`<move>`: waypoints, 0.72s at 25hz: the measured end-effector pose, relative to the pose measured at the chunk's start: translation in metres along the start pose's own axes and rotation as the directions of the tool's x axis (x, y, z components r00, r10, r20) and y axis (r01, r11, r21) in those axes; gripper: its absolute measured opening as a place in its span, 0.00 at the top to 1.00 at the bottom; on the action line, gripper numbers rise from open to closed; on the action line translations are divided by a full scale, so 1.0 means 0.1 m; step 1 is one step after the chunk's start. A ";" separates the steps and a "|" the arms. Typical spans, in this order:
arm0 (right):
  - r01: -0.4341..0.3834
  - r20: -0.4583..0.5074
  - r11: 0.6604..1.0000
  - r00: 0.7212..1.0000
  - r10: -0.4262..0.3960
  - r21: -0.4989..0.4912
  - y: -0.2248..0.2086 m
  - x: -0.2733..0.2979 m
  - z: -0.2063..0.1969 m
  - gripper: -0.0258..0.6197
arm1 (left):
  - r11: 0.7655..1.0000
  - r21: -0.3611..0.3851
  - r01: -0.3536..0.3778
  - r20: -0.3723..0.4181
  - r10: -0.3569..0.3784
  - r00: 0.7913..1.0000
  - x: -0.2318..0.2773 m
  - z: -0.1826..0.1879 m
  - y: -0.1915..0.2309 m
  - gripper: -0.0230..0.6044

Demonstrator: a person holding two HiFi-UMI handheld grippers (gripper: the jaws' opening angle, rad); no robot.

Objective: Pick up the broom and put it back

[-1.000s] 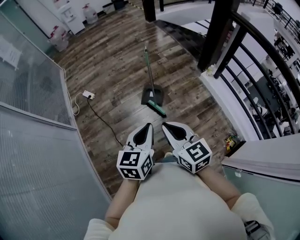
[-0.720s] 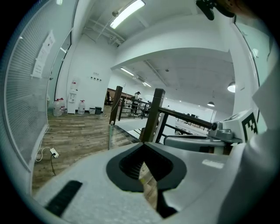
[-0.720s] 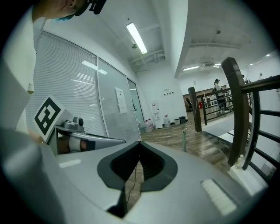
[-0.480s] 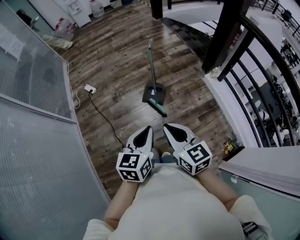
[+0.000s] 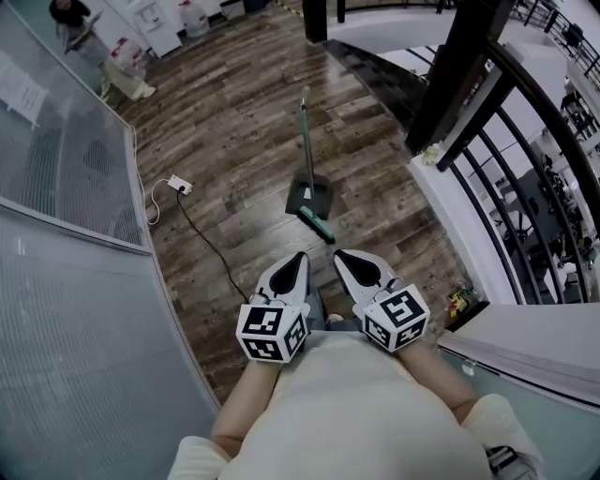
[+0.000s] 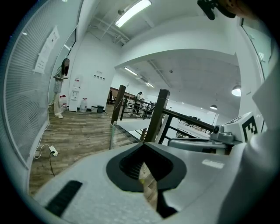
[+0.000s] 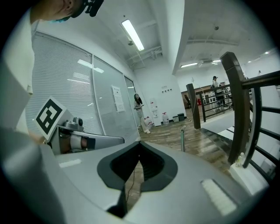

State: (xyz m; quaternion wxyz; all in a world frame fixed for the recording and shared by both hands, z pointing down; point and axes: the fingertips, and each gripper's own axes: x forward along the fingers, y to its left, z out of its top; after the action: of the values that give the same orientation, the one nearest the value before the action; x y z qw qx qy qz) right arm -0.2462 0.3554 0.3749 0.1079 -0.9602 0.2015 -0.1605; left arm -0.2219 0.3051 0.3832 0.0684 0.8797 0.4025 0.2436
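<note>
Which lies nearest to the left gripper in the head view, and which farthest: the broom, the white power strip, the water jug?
1. broom, just ahead of the left gripper, slightly right.
2. white power strip, on the floor to the left.
3. water jug, far ahead by the back wall.
</note>
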 end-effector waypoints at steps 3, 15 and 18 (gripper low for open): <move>0.006 -0.004 1.000 1.000 -0.006 0.006 -0.08 0.18 0.07 0.95 | 1.000 0.000 0.008 0.003 -0.008 1.000 0.13 0.11 0.12 0.97; 0.013 -0.011 1.000 1.000 -0.013 -0.002 -0.44 0.97 0.43 0.95 | 1.000 -0.012 0.007 0.000 -0.007 1.000 0.60 0.54 0.77 0.96; 0.026 -0.010 1.000 1.000 -0.026 -0.004 -0.53 1.19 0.52 0.95 | 1.000 -0.012 0.011 -0.003 -0.011 1.000 0.71 0.65 0.95 0.96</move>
State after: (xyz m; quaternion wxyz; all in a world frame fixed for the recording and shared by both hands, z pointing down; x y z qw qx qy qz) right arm -0.1064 0.3599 0.3725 0.1029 -0.9621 0.1900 -0.1663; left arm -0.0873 0.2992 0.3830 0.0747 0.8767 0.4061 0.2468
